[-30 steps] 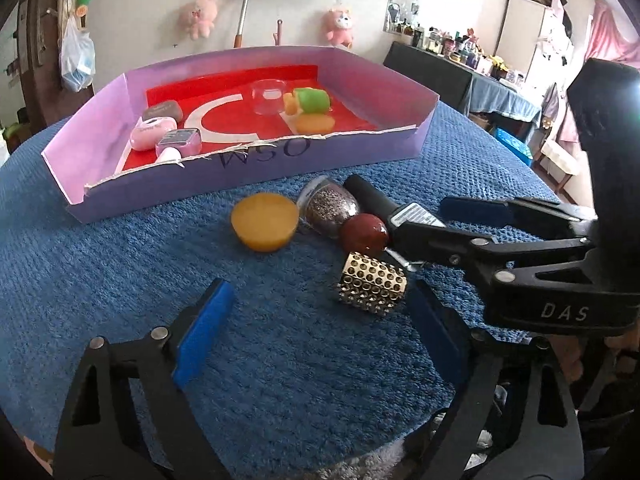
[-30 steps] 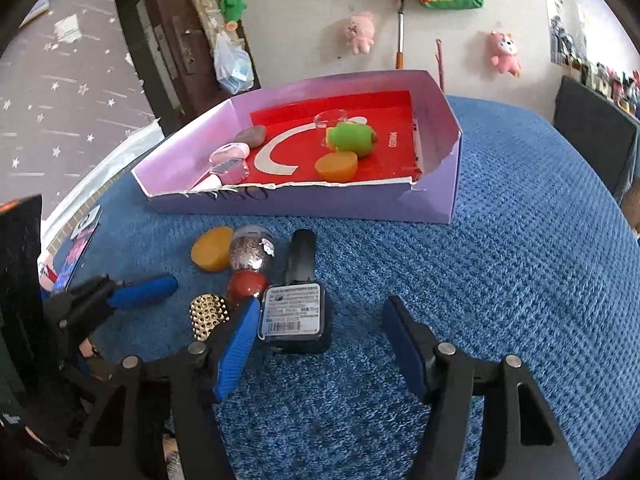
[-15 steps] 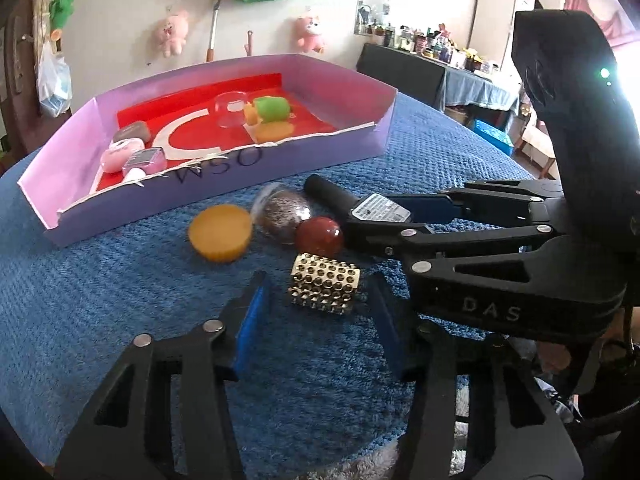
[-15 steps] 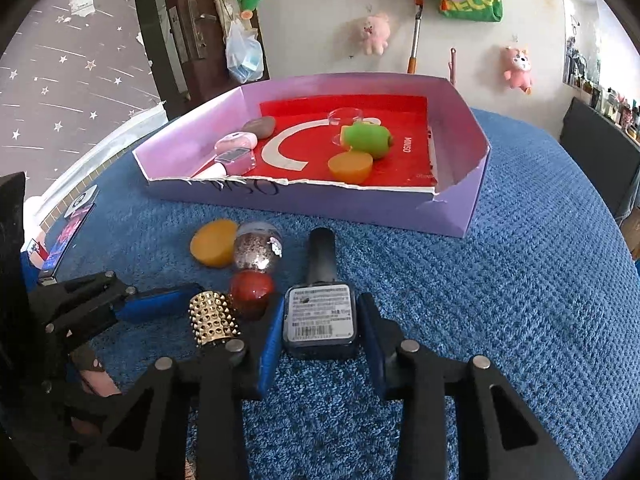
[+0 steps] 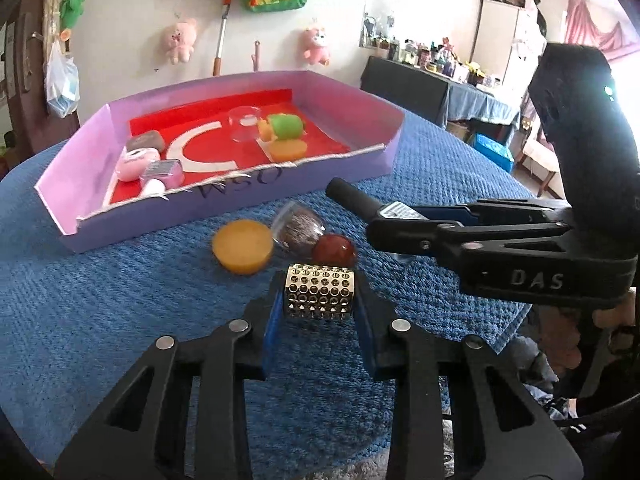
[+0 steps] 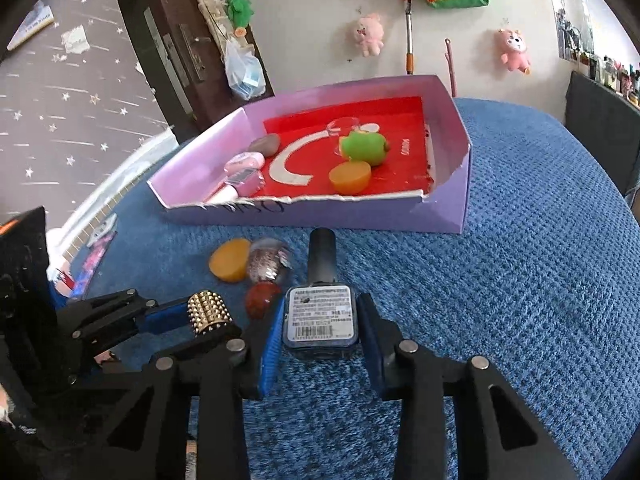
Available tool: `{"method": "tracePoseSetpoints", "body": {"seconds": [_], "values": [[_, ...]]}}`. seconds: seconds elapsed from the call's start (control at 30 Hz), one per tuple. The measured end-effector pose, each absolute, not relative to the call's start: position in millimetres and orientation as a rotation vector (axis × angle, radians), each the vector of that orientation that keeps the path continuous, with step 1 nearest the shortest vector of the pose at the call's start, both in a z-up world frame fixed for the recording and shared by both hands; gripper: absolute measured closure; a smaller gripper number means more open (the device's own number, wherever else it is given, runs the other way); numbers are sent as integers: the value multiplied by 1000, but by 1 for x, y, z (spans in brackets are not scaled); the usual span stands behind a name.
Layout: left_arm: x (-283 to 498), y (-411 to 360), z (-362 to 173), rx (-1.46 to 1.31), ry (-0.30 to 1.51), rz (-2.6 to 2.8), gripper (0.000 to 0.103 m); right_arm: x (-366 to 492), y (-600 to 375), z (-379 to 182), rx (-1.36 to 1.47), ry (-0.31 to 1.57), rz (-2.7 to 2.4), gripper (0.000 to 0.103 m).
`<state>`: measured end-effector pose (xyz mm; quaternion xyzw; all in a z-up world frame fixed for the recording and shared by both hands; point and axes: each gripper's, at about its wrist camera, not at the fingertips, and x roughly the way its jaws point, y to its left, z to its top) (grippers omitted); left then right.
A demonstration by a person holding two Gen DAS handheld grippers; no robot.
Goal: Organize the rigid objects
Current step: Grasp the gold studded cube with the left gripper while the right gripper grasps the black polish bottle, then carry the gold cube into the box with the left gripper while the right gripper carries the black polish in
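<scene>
In the left wrist view, the left gripper [image 5: 320, 300] sits at lower centre with its blue pads pressed against both ends of a gold studded cylinder [image 5: 320, 293], which it grips just above the blue textured cloth [image 5: 100, 320] covering the table. Just beyond the cylinder lie a dark red ball [image 5: 334, 250], a clear glitter-filled capsule [image 5: 298, 226] and a round orange disc [image 5: 242, 245], clustered close together at mid-frame. The right gripper [image 5: 394, 216] reaches in from the right edge of that view, clamped on a dark nail polish bottle [image 5: 352, 197] whose black cap points toward the box. In the right wrist view, the same bottle fills the lower centre, its barcoded base facing the camera, with both blue pads touching its sides. The purple cardboard box [image 5: 240, 200] with a red floor lies across the upper middle of both views. Inside it rest a green toy [image 5: 285, 127], a second orange disc [image 5: 289, 149], a clear cup [image 5: 244, 124], a grey stone [image 5: 146, 142], a pink round case [image 5: 134, 159] and a small pink bottle [image 5: 164, 170]. Plush toys [image 5: 180, 40] hang on the white wall behind.
</scene>
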<state>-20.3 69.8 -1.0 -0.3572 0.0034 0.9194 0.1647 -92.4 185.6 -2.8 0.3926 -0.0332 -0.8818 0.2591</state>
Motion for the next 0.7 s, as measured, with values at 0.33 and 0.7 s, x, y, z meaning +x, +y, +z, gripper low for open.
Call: {"method": "tracePoseSetpoints", "body": {"seconds": [0.33, 0.7], "values": [[-29, 34, 21, -968, -52, 2702, 74, -91, 177, 24, 980, -87, -2374, 65], [-46, 14, 38, -949, -81, 2728, 74, -99, 168, 43, 937, -57, -2370, 65]]}}
